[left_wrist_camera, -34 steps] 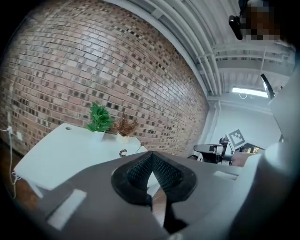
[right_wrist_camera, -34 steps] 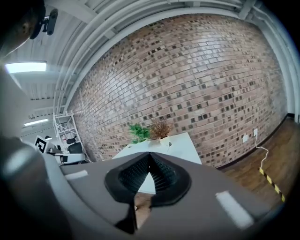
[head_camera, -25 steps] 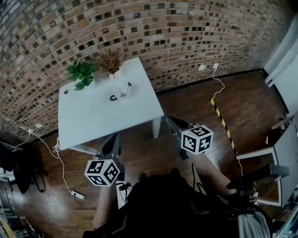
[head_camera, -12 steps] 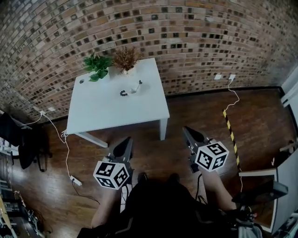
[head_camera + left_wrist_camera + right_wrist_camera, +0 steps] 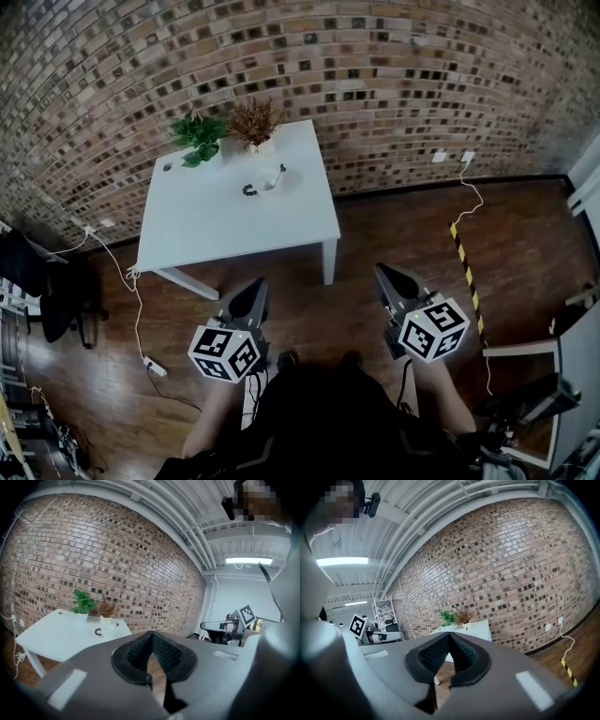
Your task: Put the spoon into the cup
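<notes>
Head view: white table (image 5: 234, 220) stands at the far side against a brick wall (image 5: 375, 84), with wooden floor (image 5: 375, 234) between it and the person. On its far edge sit a green plant (image 5: 197, 136) and, just right of it, a dried brown plant (image 5: 255, 120). Nearer the middle lie a small dark ring (image 5: 249, 190) and, just to its right, the pale cup (image 5: 268, 185) and thin spoon (image 5: 280, 172). They are too small to tell whether the spoon is inside the cup or beside it. Both claws hover over the floor, well apart from the table. The left gripper (image 5: 255, 286) and right gripper (image 5: 382, 274) both point toward the table.

Left gripper view: the left gripper (image 5: 151, 637) has its pads closed tip to tip, with nothing between them. The table (image 5: 56, 637) is far off to the left.

Right gripper view: the right gripper (image 5: 450, 637) is likewise closed and empty. The table (image 5: 476, 629) and both plants show just beyond its tips.
</notes>
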A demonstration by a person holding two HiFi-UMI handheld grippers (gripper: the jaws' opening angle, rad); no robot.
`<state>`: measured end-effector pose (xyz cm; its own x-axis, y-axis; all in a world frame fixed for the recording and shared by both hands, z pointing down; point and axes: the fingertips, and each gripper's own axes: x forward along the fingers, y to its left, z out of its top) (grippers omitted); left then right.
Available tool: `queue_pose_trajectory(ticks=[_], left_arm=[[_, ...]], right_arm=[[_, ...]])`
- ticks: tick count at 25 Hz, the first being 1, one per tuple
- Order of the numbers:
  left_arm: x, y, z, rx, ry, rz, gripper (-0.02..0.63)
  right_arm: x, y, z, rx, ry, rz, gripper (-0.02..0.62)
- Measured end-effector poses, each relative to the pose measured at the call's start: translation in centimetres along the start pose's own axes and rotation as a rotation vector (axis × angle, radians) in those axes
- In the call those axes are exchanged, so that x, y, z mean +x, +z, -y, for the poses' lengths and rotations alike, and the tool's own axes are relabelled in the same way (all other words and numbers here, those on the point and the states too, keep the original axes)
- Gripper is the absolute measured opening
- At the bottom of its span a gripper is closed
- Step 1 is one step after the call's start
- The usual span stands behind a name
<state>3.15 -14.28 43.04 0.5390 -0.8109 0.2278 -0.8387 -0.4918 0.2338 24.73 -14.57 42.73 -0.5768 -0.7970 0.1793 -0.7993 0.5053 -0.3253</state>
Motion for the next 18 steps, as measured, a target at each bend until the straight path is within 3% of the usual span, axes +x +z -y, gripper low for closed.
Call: queue_pose_trajectory(ticks=[6, 18], left_arm=[[0.6, 0.9, 0.1, -0.027, -0.014, 0.035, -0.006], [1.0, 0.9, -1.4, -0.010, -0.002, 0.005, -0.006]], right_arm=[[0.1, 0.4, 0.3, -0.008, -0.014, 0.001, 0.005], [2.0, 1.2, 0.5, -0.016, -0.010, 0.003, 0.006]])
